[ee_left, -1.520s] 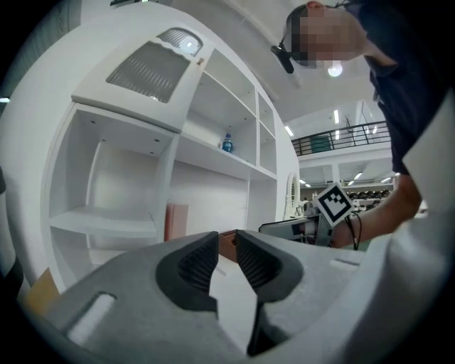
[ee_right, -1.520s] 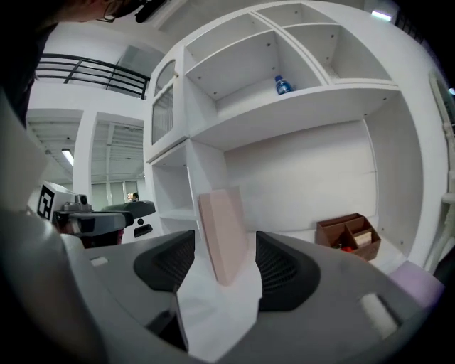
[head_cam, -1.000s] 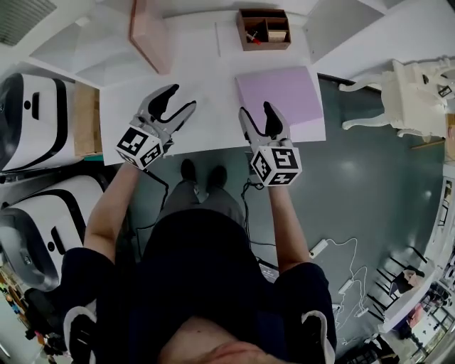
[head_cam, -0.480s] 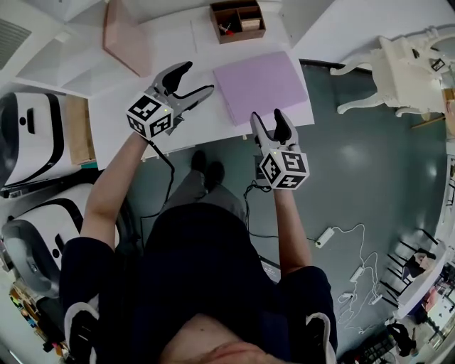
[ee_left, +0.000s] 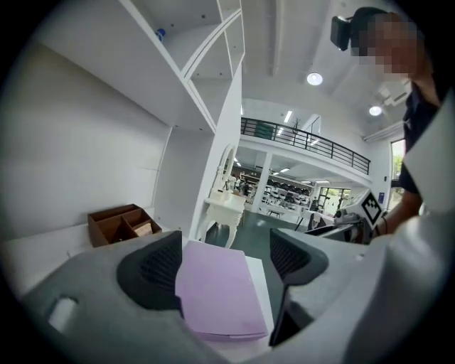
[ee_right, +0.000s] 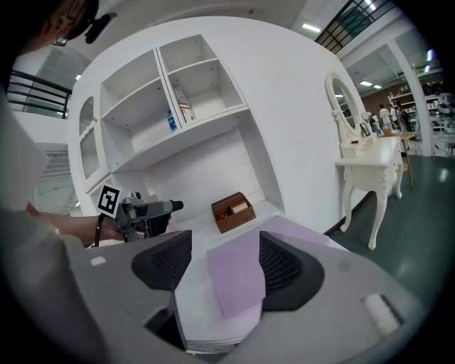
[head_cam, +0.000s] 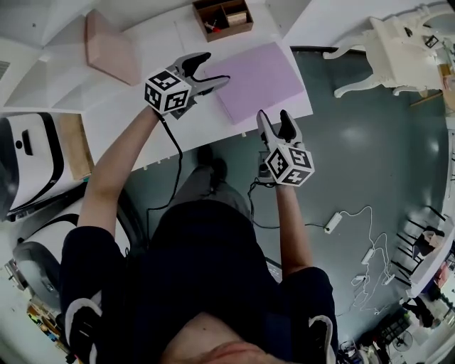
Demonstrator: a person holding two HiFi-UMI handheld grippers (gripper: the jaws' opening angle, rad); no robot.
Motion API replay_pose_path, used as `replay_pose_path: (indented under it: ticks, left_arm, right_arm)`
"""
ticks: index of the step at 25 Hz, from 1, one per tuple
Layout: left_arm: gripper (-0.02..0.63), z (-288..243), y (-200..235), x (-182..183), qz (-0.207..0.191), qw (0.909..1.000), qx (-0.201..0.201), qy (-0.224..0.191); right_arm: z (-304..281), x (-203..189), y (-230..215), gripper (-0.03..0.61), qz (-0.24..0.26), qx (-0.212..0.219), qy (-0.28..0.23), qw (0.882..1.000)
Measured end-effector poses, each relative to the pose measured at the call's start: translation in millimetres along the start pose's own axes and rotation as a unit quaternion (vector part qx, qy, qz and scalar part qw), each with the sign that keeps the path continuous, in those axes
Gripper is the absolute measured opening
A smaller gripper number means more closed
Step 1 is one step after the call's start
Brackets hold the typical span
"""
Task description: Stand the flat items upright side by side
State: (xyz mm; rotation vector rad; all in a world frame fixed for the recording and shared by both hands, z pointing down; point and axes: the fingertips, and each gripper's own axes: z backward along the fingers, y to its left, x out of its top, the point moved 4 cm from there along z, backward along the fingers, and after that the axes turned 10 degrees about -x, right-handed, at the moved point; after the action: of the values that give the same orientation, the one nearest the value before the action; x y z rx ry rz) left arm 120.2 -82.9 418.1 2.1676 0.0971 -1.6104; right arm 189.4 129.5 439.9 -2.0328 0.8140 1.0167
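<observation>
While the purple folder lies flat at twelve o'clock of the wide-open, empty right gripper, the left gripper (jaws opening, nothing gripped) could shove it off the table edge toward five o'clock.

White tabletop, three things on it
Purple flat item at the near right corner, pink flat item at left, brown divided box at the back.

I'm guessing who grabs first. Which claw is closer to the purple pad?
Left. The left claw, opening and empty, reaches over the pad's edge; the right claw hangs just short of it.
</observation>
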Motion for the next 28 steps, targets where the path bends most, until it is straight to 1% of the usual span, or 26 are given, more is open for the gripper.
replay_pose_path:
  ticks: [3,7,11,15,19,22,25,28]
  left_arm:
    - [0.4,-16,16,-6,0.014,0.9992,-0.032,0.016]
    - [0.4,-36,44,-11,0.033,0.9973,-0.055,0.037]
    - [0.4,-59,65,-24,0.049,0.9926,-0.077,0.08]
    - [0.4,-81,86,-43,0.077,0.985,-0.09,0.126]
    - [0.4,-99,107,-67,0.104,0.9739,-0.096,0.177]
    - [0.4,-111,121,-78,0.117,0.9685,-0.093,0.199]
    - [0.4,-124,132,-84,0.12,0.9642,-0.094,0.217]
    - [0.4,-133,141,-91,0.134,0.9565,-0.1,0.239]
  right_arm:
    - [-9,-8,-3,0.301,-0.018,-0.02,0.011,1.0]
    - [-26,-19,-9,0.305,-0.059,-0.041,0.03,0.997]
    - [-42,-33,-18,0.308,-0.1,-0.054,0.054,0.992]
    - [-58,-47,-33,0.314,-0.153,-0.051,0.075,0.984]
    - [-74,-61,-54,0.316,-0.202,-0.043,0.098,0.974]
    - [-87,-74,-69,0.318,-0.235,-0.033,0.117,0.964]
    - [-98,-82,-83,0.319,-0.252,-0.033,0.131,0.958]
    - [-110,-91,-92,0.322,-0.271,-0.031,0.146,0.951]
